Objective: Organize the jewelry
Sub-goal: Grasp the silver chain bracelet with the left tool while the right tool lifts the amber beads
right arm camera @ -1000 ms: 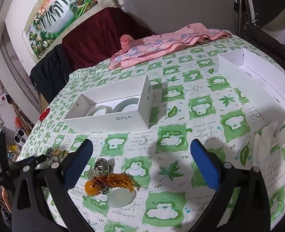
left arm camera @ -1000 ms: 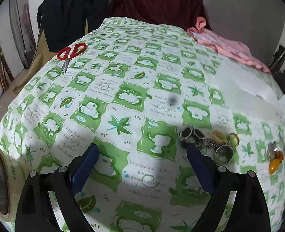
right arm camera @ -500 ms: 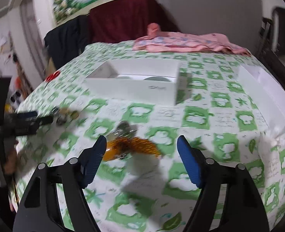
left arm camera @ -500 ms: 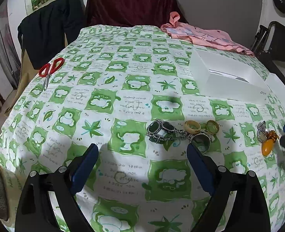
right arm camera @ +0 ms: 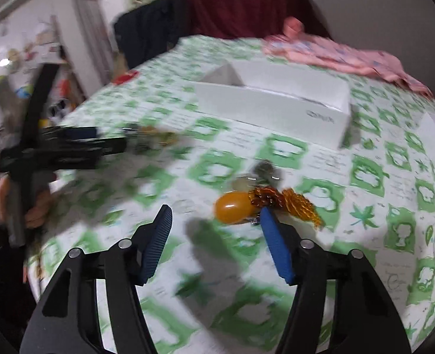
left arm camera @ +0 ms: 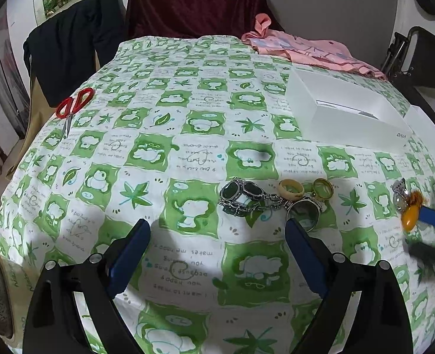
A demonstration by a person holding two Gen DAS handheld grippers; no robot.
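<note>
Two clusters of jewelry lie on the green-and-white patterned tablecloth [left arm camera: 188, 112]. One, nearest the right gripper [right arm camera: 216, 216], is an amber egg-shaped pendant [right arm camera: 233, 208] joined to an orange-brown beaded strand [right arm camera: 288, 202], with what seems to be a silver ring [right arm camera: 266, 171] just behind it, though blur makes that piece hard to read. That gripper's blue-padded jaws are closing, about half apart; the pendant sits just ahead of their tips, close to the right-hand pad, and nothing is pressed between them.

The other cluster lies just ahead of the left gripper [left arm camera: 217, 231]: a dark-stoned silver link bracelet [left arm camera: 241, 196], a cream bangle ring [left arm camera: 290, 188], a gold-rimmed green ring [left arm camera: 323, 188] and a round silver-framed piece [left arm camera: 304, 211], all touching or nearly so. The left gripper's jaws stand wide apart and hold nothing.

Farther back sits an open white cardboard box [left arm camera: 344, 118], well apart from both clusters. Red-handled scissors [left arm camera: 73, 109] rest near the cloth's left edge, and a crumpled pink garment [left arm camera: 306, 51] lies at the far side.
</note>
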